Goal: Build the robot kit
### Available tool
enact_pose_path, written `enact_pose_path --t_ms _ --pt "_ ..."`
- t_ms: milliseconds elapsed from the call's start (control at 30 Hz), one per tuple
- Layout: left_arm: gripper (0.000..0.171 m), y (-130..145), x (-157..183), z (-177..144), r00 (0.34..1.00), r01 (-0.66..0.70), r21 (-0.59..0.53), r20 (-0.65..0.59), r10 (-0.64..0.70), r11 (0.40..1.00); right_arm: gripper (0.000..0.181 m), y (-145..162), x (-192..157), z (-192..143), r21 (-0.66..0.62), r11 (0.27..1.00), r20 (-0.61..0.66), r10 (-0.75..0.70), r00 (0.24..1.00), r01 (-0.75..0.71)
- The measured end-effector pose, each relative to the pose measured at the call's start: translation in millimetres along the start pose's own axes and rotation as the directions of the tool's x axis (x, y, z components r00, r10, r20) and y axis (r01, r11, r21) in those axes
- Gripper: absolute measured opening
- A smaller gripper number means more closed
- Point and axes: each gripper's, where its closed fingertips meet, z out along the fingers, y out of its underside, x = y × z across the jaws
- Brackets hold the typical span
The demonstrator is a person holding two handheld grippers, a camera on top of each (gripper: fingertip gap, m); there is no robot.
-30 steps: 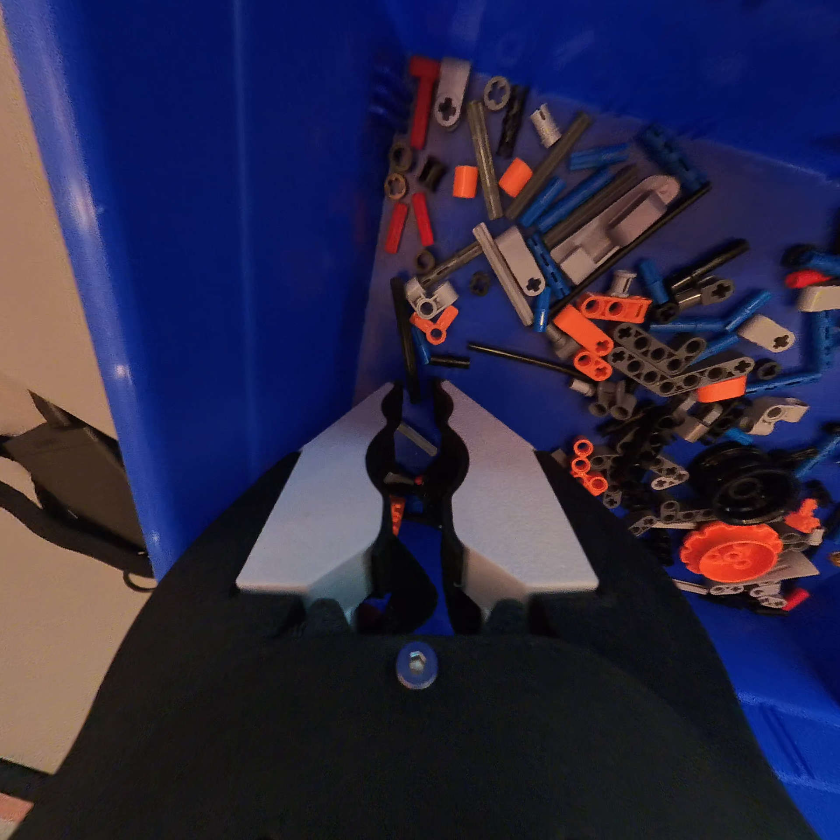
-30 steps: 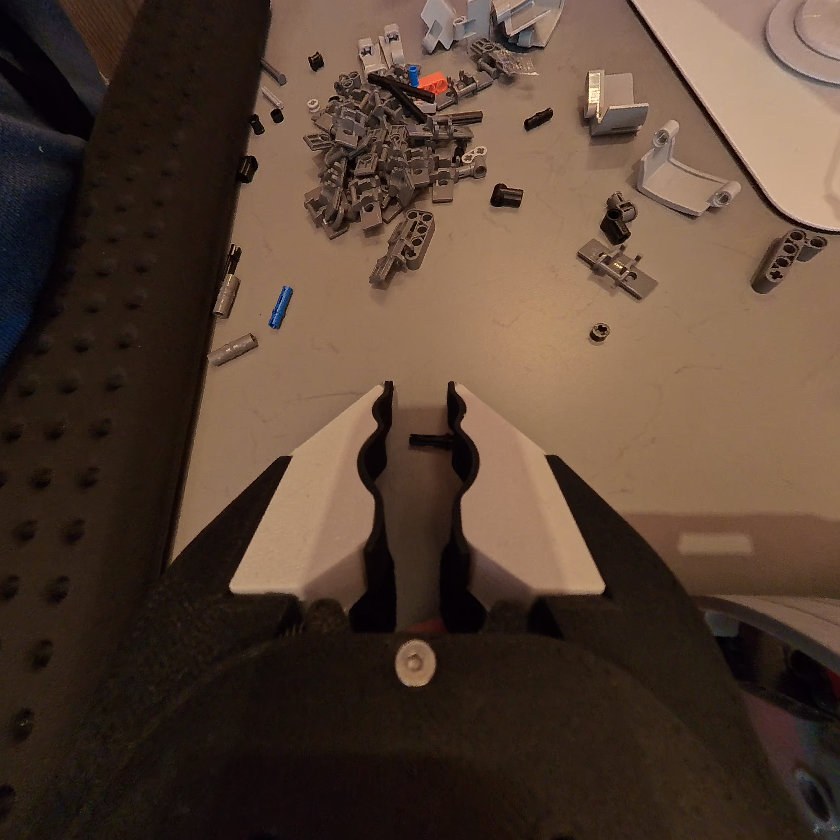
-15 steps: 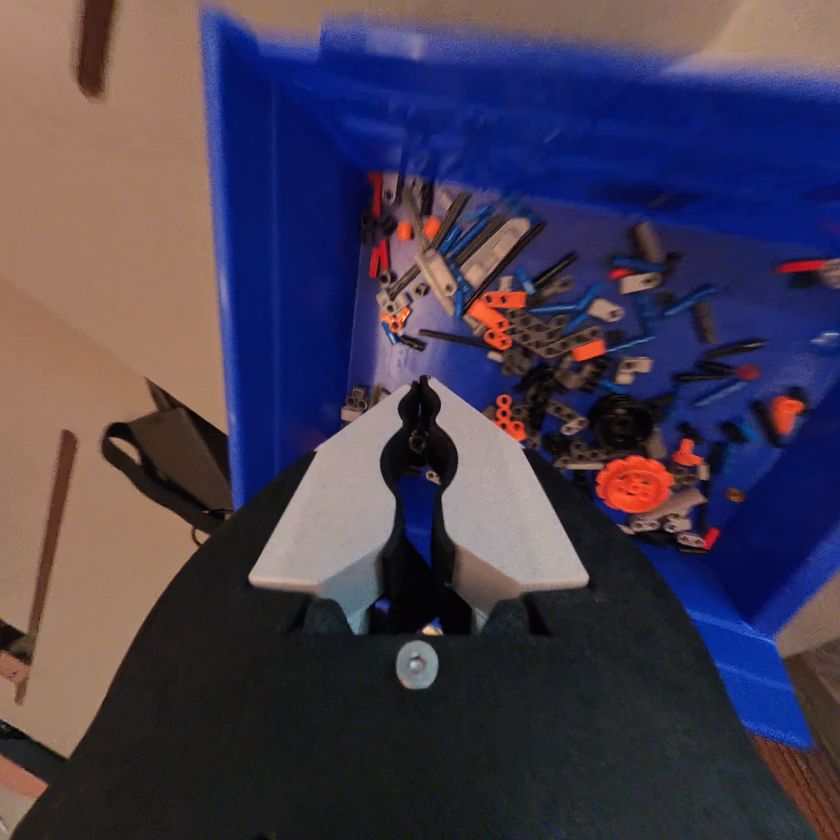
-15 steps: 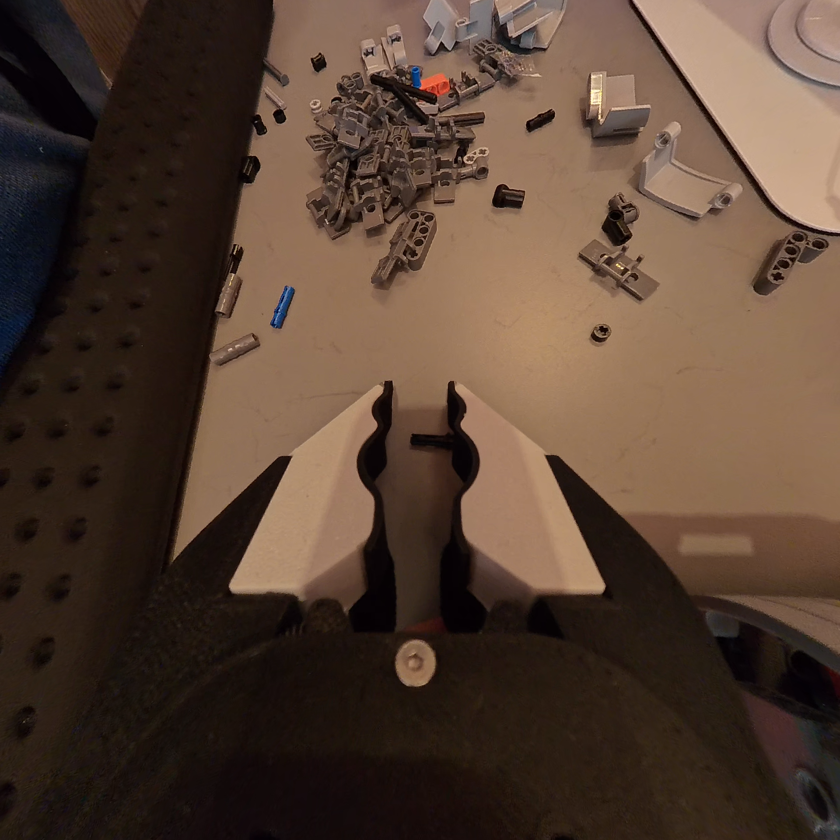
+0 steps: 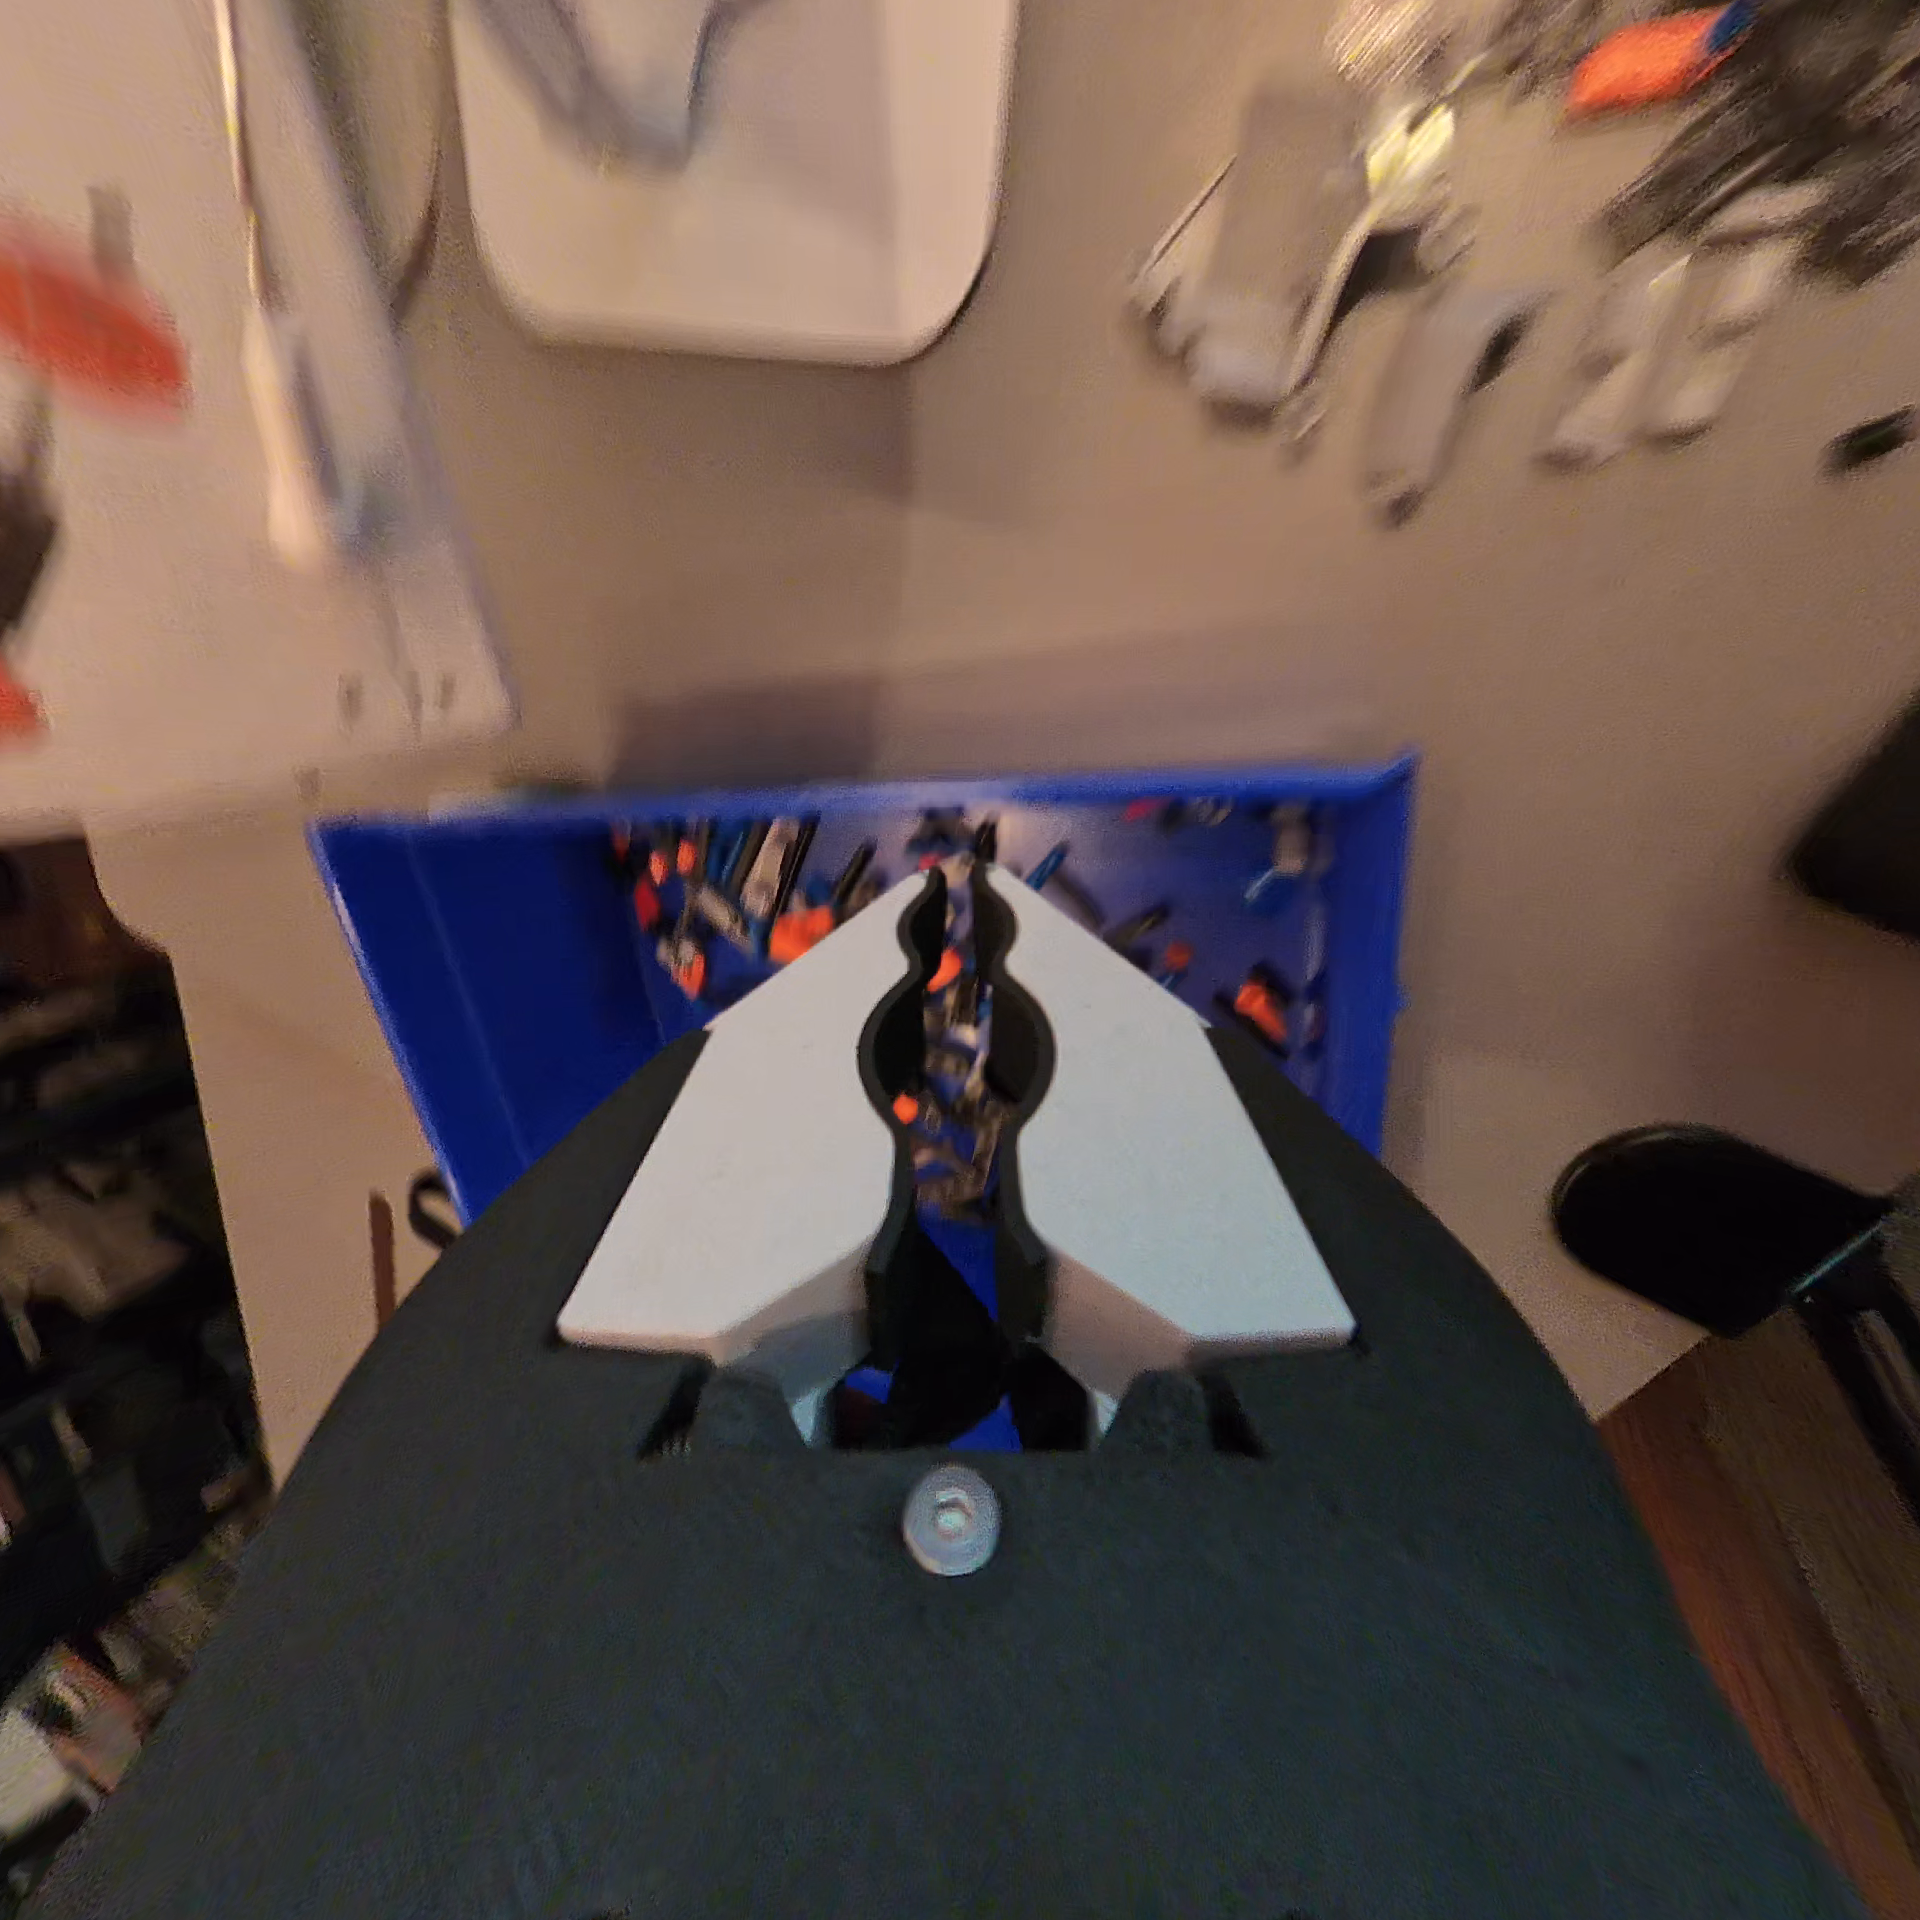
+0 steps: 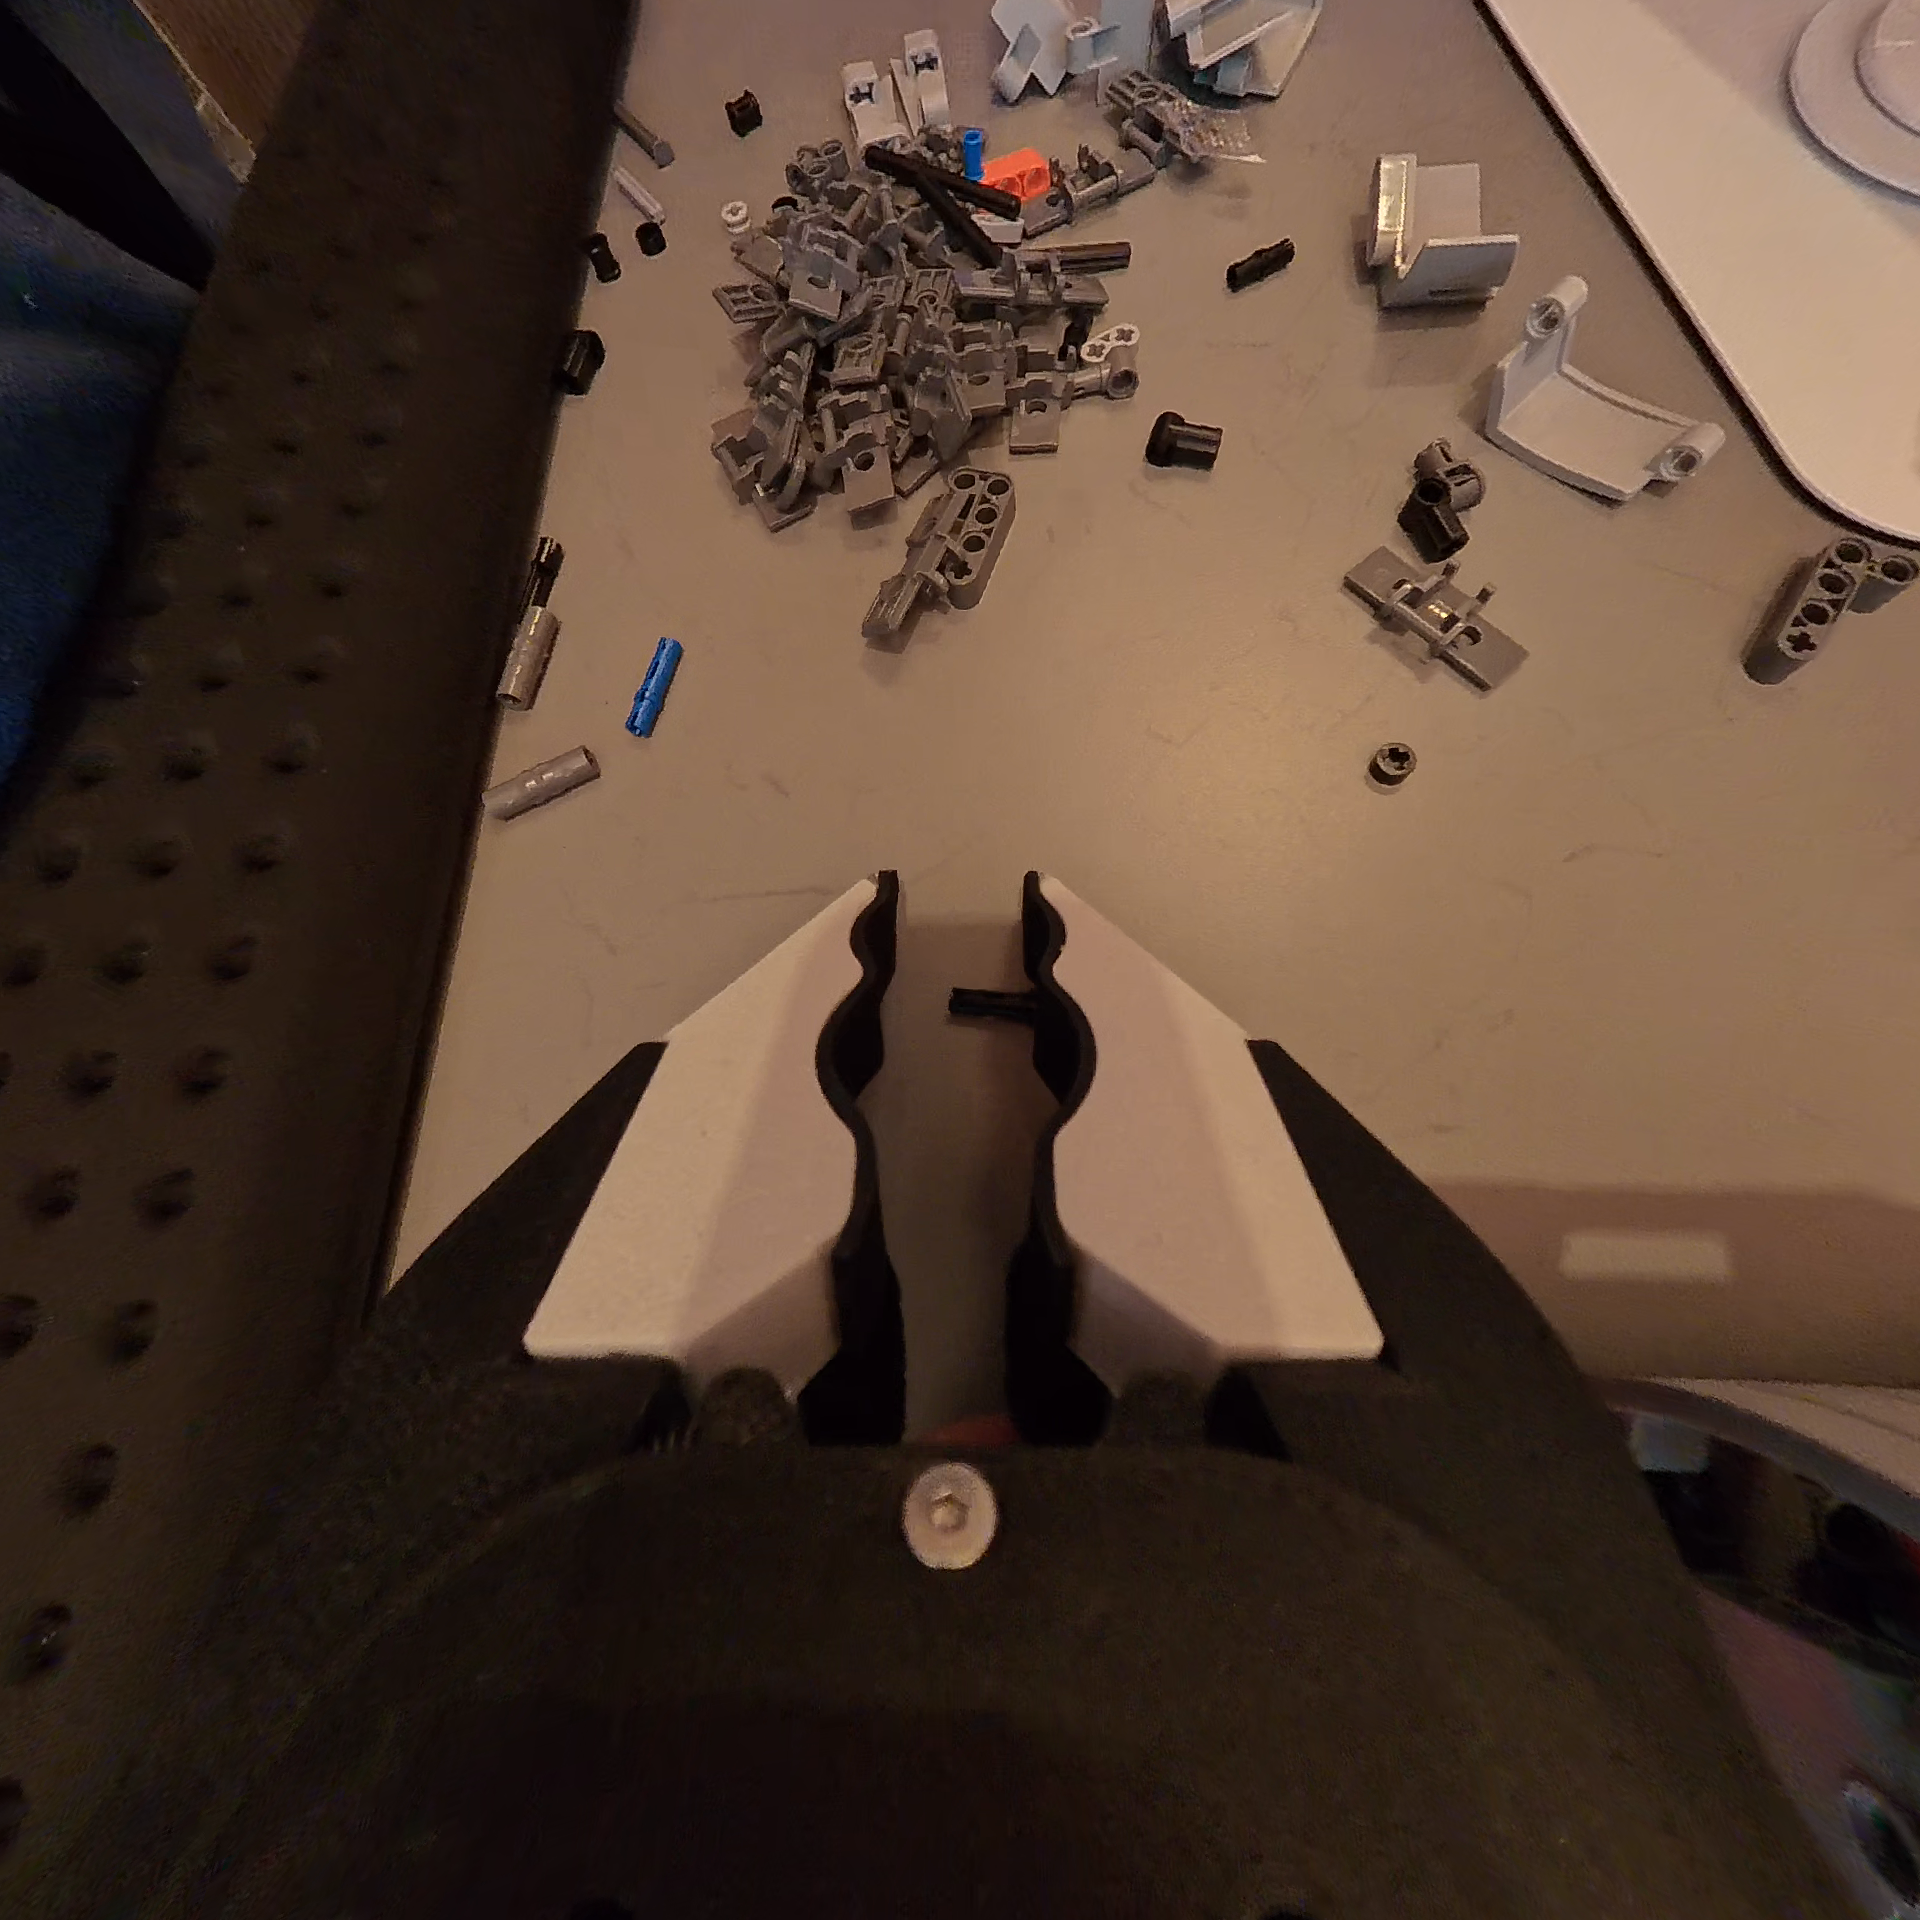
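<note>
My left gripper (image 5: 958,881) is shut at the tips, and a thin black piece (image 5: 975,935) seems pinched between them. It hangs well above and in front of the blue bin (image 5: 499,987), which holds several orange, blue, grey and black building parts (image 5: 727,914). This view is blurred. My right gripper (image 6: 961,883) is open and low over the grey table (image 6: 1351,987). A small black pin (image 6: 987,1003) lies on the table between its jaws, with one end against the right finger (image 6: 1164,1122).
In the right wrist view, a pile of grey parts (image 6: 894,353) lies ahead, with a blue pin (image 6: 652,686) and loose pieces around it. A black perforated beam (image 6: 260,623) runs along the left and a white board (image 6: 1714,260) lies at the top right. In the left wrist view, a white tray (image 5: 727,208) lies beyond the bin. About 40 cm separates my left fingertips from my right.
My left gripper has shut inside the bin on a thin black piece and pulled up and back, so the bin now looks small and far. The right gripper has not moved.
</note>
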Motion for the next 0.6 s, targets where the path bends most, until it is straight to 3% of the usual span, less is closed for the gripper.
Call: enact_pose_path --t_ms 100,167,333,467,600 --pt "0.019 55.6 -26.6 12.7 0.986 0.167 -0.112 -0.005 -0.168 0.980 0.022 0.1 -1.1 -0.1 0.000 1.000 0.005 -0.005 1.000 0.005" --pt "0.021 85.5 -33.1 26.5 0.967 0.245 -0.171 -0.029 -0.253 0.954 0.022 0.1 -1.2 -0.1 -0.001 1.000 0.005 -0.006 1.000 0.006" --pt "0.032 153.9 -27.0 61.1 0.915 0.345 -0.405 -0.057 -0.400 0.847 0.022 0.2 -0.9 0.0 -0.001 1.000 0.005 -0.004 1.000 0.004" --pt "0.038 177.5 -9.6 79.1 0.913 0.275 -0.547 -0.110 -0.393 0.791 0.022 -0.1 -0.7 -0.4 0.001 1.000 0.007 0.001 1.000 -0.001" --pt "0.030 175.0 -9.7 86.5 0.895 0.279 -0.551 -0.147 -0.421 0.786 0.022 -0.2 -0.9 -0.4 0.003 1.000 0.006 -0.002 1.000 0.002"
